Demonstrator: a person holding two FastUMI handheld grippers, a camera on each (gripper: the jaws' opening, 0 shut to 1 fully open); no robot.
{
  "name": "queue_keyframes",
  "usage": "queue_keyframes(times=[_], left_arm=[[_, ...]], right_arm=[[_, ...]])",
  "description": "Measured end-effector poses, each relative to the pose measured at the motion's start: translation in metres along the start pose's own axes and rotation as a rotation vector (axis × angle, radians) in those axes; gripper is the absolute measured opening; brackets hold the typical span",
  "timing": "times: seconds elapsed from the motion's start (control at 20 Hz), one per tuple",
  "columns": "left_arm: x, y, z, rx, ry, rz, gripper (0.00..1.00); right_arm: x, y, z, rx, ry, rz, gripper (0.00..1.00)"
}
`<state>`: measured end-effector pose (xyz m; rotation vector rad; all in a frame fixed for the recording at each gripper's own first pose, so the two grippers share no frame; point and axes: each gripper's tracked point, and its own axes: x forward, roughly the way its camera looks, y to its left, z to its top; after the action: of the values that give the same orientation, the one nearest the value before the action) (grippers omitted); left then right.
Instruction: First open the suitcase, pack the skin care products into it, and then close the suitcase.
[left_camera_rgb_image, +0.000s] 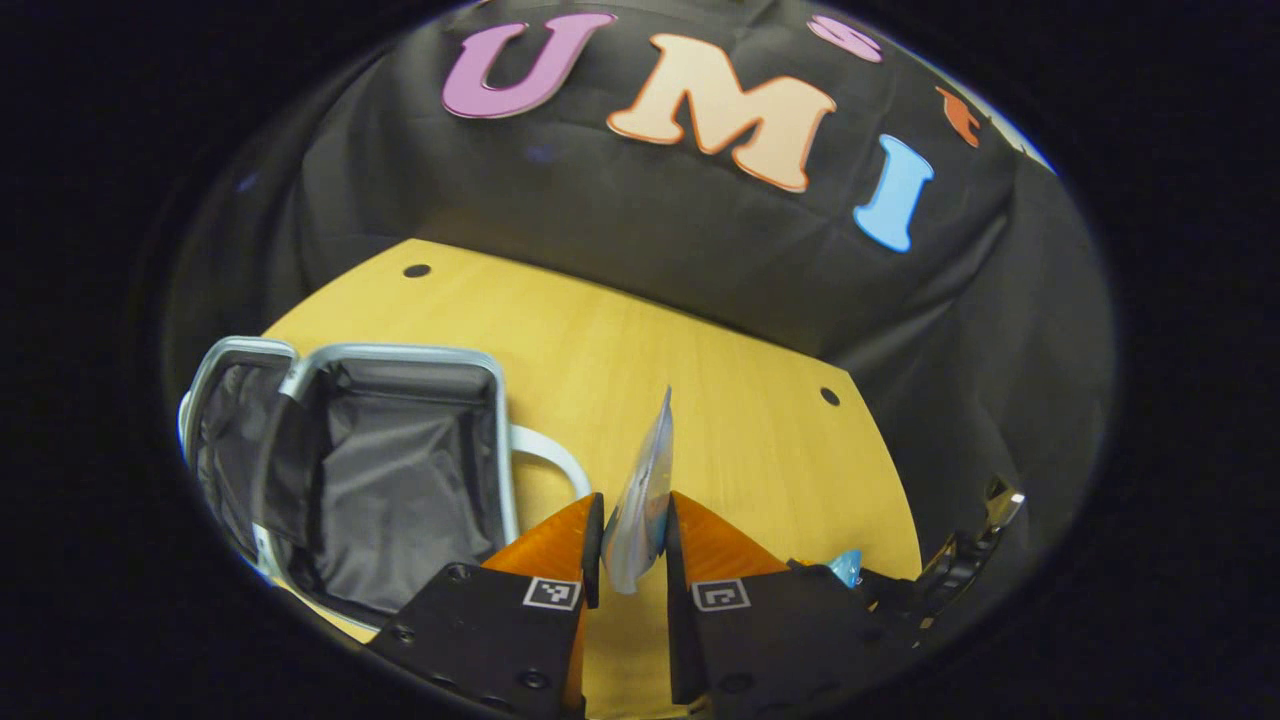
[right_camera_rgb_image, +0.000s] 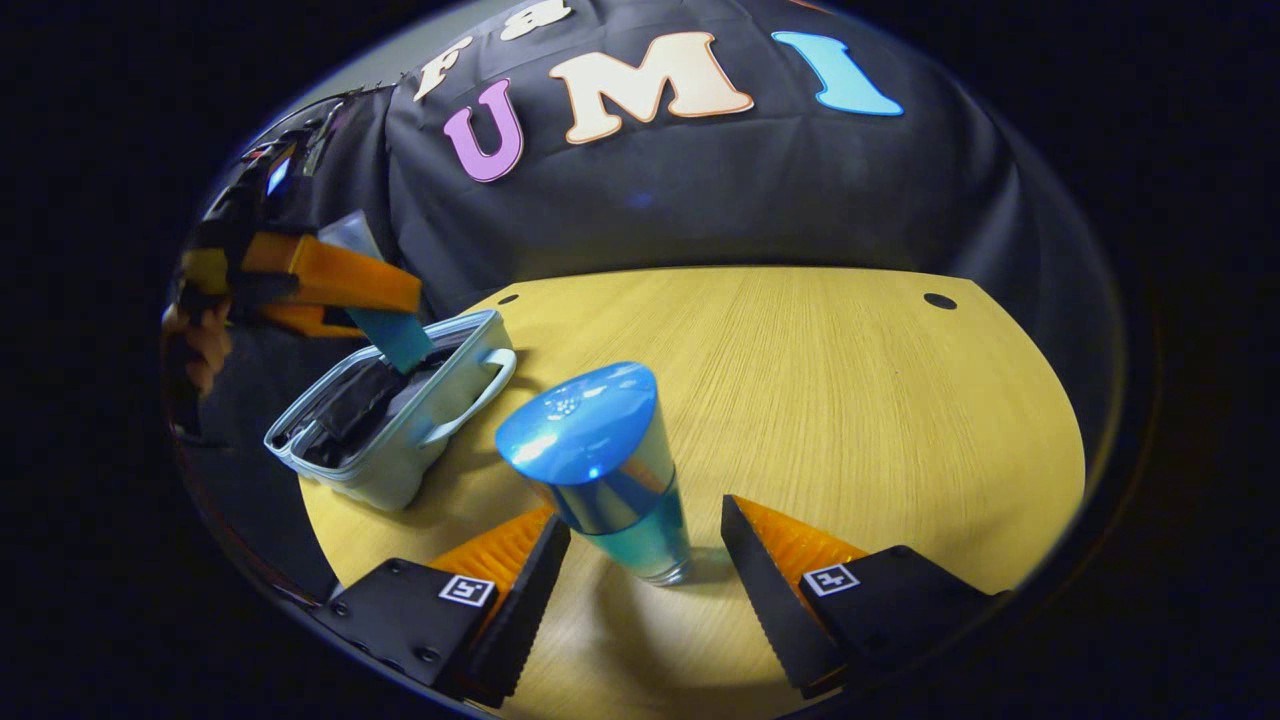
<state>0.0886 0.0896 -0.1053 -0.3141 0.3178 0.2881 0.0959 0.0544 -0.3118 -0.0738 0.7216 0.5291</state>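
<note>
Suitcase (left_camera_rgb_image: 380, 480) open on table (left_camera_rgb_image: 700, 400)'s left edge, left gripper (left_camera_rgb_image: 632, 545) clamping a flat sachet (left_camera_rgb_image: 645, 490) near it, right gripper (right_camera_rgb_image: 640, 560) spread wide around upright blue-capped bottle (right_camera_rgb_image: 610, 460) mid-table, not gripping: nothing visibly packed yet, closing remains.

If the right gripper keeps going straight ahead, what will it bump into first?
Most likely the blue-capped bottle. It stands upright on the table, between the right gripper's open fingers, touching neither. Exact depth is hard to judge.
</note>
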Motion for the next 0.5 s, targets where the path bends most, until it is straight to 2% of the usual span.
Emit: queue_keyframes(times=[0.2,0.25,0.3,0.4,0.5], left_arm=[[-0.026,0.084,0.008,0.002,0.027,0.171,0.26],[-0.033,0.102,0.003,-0.009,0.046,0.202,0.26],[-0.039,0.117,-0.004,-0.027,0.066,0.228,0.26],[-0.047,0.143,-0.021,-0.053,0.117,0.273,0.26],[-0.053,0.159,-0.042,-0.067,0.183,0.298,0.26]], right_arm=[[0.006,0.003,-0.002,0.008,0.009,-0.012,0.81],[0.006,0.002,-0.001,0.006,0.009,-0.018,0.69],[0.007,0.001,-0.003,0.004,0.012,-0.023,0.75],[0.007,-0.001,-0.005,0.001,0.018,-0.036,0.7],[0.007,-0.003,-0.004,-0.006,0.014,-0.05,0.62]])
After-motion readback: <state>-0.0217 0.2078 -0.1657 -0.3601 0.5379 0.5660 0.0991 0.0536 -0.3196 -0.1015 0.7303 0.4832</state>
